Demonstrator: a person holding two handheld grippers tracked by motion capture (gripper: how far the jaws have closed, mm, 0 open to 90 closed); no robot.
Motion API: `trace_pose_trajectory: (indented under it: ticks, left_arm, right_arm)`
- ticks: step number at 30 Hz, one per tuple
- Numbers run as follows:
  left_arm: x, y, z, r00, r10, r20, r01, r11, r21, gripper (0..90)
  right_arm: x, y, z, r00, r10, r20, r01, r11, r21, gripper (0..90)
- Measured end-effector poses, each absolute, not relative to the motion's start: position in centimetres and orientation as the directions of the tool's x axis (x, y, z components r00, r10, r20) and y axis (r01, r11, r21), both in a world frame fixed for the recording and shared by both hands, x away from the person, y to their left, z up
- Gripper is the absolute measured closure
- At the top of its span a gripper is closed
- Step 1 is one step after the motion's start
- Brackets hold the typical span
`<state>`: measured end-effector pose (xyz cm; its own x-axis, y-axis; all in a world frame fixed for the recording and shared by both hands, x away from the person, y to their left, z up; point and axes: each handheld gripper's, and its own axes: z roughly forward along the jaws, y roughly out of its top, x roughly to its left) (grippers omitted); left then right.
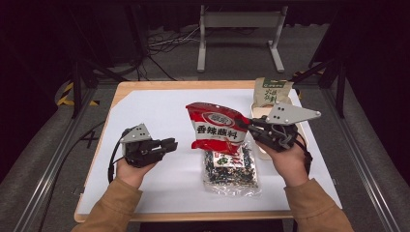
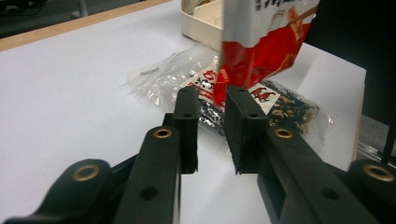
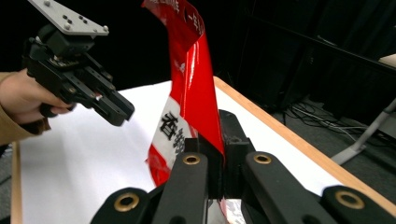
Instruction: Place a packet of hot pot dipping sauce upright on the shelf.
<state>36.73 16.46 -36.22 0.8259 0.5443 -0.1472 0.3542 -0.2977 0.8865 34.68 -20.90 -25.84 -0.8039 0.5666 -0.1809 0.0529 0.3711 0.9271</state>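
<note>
A person sits at a table covered in white paper (image 1: 154, 116), a two-jaw gripper in each hand. The right gripper (image 1: 250, 126) has its jaws closed tight on the edge of a red bag (image 1: 217, 126) printed with Chinese characters, holding it upright above the table. The right gripper view shows this grip closely: the red film (image 3: 196, 88) is pinched between the two black fingers (image 3: 236, 140) and rises out of them. The left gripper (image 1: 170, 144) is held just left of the bag, apart from it, its jaws a narrow gap apart with nothing between them. In the left gripper view the two fingers (image 2: 187, 121) stand parted, and the bag's lower corner (image 2: 252, 60) hangs beyond them, clear of the pads. Under the red bag lies a clear packet (image 1: 231, 166) of dark bits, flat on the paper. The left gripper view shows its crinkled film (image 2: 163, 79) and a cream tray (image 2: 203, 23) behind it. The high view adds a green bag (image 1: 271, 92) standing at the table's far right edge, by the tray (image 1: 258, 112). The right gripper view shows the left gripper (image 3: 119, 109) from the front, with the hand (image 3: 21, 95) holding it.
</note>
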Motion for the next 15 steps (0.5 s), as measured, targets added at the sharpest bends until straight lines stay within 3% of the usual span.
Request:
trace_pose_trajectory:
  ticks: [15]
  left_arm:
    - [37.1, 17.7, -36.7, 0.802, 0.588, -0.104, 0.361, -0.339, 0.869, 51.7]
  right_arm:
    - [36.2, -24.6, -23.3, -0.760, 0.600, -0.247, 0.037, 0.420, 0.907, 89.2]
